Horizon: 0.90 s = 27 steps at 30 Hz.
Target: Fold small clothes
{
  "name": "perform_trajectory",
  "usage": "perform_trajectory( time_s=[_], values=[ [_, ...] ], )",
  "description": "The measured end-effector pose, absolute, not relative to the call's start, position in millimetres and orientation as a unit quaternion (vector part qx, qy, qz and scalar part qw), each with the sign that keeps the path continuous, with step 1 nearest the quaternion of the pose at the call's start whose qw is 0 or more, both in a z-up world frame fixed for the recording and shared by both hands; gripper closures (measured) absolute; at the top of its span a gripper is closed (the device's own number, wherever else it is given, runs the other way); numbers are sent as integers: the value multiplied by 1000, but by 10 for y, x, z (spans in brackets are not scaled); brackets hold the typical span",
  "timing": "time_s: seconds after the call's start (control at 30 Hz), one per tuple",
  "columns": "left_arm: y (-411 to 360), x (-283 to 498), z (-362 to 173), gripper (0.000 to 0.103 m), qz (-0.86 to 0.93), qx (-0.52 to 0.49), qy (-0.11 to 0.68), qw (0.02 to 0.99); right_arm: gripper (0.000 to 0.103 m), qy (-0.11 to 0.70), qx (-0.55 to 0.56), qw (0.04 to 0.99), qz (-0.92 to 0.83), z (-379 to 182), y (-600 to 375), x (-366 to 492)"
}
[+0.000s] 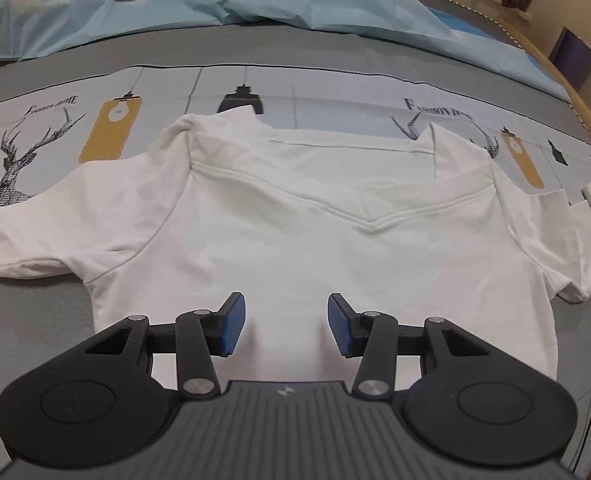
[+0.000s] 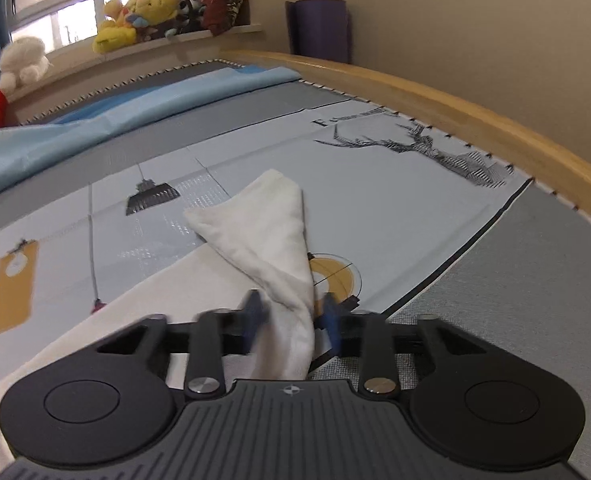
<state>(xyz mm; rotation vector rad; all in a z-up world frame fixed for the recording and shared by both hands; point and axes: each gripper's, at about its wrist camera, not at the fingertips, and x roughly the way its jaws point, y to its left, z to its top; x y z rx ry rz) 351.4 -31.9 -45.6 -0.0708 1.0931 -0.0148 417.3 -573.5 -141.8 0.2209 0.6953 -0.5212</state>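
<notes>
Lying flat on the bed [image 1: 35, 320], a small white T-shirt [image 1: 295, 220] is spread over a printed grey-blue bed sheet [image 1: 335, 92] with stag heads, hanging lamps and ochre tags. Seen from the left wrist, its collar sits toward twelve o'clock and its hem toward six, with one short sleeve reaching out to nine o'clock and the other to three. The left gripper [image 1: 286, 324] hangs over the lower middle of the shirt, its jaws set moderately apart, and I see only flat shirt cloth in the gap; whether the blue pads [image 1: 231, 326] touch the cloth I cannot tell.

At the shirt's three o'clock side, the right gripper [image 2: 291, 320] has its jaws drawn close together on a bunched sleeve [image 2: 271, 232], the cloth pinched between the two blurred blue pads. The sleeve runs up and away from the jaws toward twelve o'clock, ending in a loose triangular flap above the sheet. The rest of the shirt trails off toward seven o'clock in that view.

A rumpled pale blue duvet [image 1: 215, 4] lies along the far side of the bed, a wooden bed frame [image 2: 455, 96] curves round the mattress edge, and plush toys [image 2: 135, 16] sit on a window sill beyond.
</notes>
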Motion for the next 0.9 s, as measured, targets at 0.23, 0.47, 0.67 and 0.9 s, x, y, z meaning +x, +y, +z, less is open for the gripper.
perform_trajectory(
  time_s=[0.23,0.47,0.67,0.9],
  values=[
    [9,3516,-324,52,25,-69,510,857,99,214,82,940,-253,-455,-5065,4159],
    [617,3497,-203,52,91,-148,501,848,98,98,52,991,74,470,-3033,3722],
    [1090,3477,-140,52,126,-198,494,837,88,278,74,920,265,-53,-1858,3423],
    [1297,3440,-136,52,117,-252,494,824,87,439,65,883,152,-227,-1892,3355]
  ],
)
